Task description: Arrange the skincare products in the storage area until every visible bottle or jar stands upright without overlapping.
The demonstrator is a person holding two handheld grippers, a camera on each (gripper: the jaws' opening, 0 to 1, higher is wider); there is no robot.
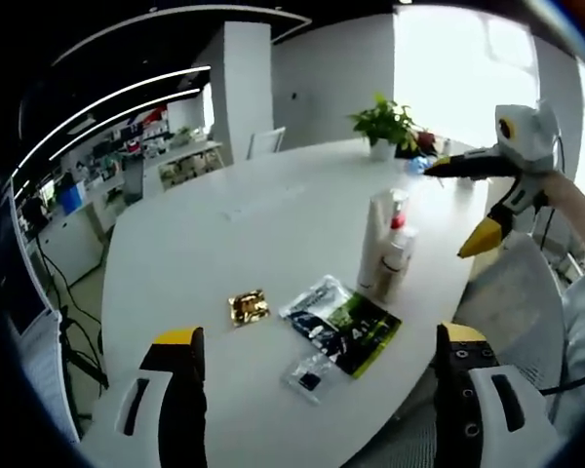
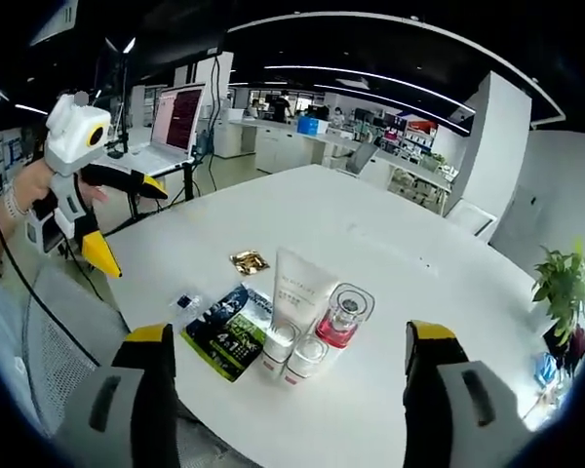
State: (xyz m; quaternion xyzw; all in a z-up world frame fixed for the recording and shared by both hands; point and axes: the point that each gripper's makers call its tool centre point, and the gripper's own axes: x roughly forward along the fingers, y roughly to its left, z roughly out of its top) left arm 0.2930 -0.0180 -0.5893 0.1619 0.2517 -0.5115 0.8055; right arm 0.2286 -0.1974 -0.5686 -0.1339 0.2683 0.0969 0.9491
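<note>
On the white table (image 1: 224,234) a cluster of skincare products stands upright: a tall white tube (image 1: 376,239) (image 2: 302,285), a pink bottle with a clear cap (image 1: 399,209) (image 2: 342,317) and two small white bottles (image 2: 277,348) (image 2: 306,357), close together. Beside them lie a dark green sachet (image 1: 349,330) (image 2: 228,330), a gold packet (image 1: 248,306) (image 2: 248,261) and a small clear sachet (image 1: 310,374) (image 2: 183,301). My left gripper (image 1: 319,334) (image 2: 127,224) is open over the near table edge. My right gripper (image 2: 289,332) (image 1: 460,203) is open, held just short of the cluster.
A potted plant (image 1: 385,122) (image 2: 564,283) stands at the table's far end. A grey mesh chair (image 1: 512,302) sits at the table's edge by the products. A laptop (image 2: 175,117) is on a stand behind. The wide tabletop beyond the products is bare.
</note>
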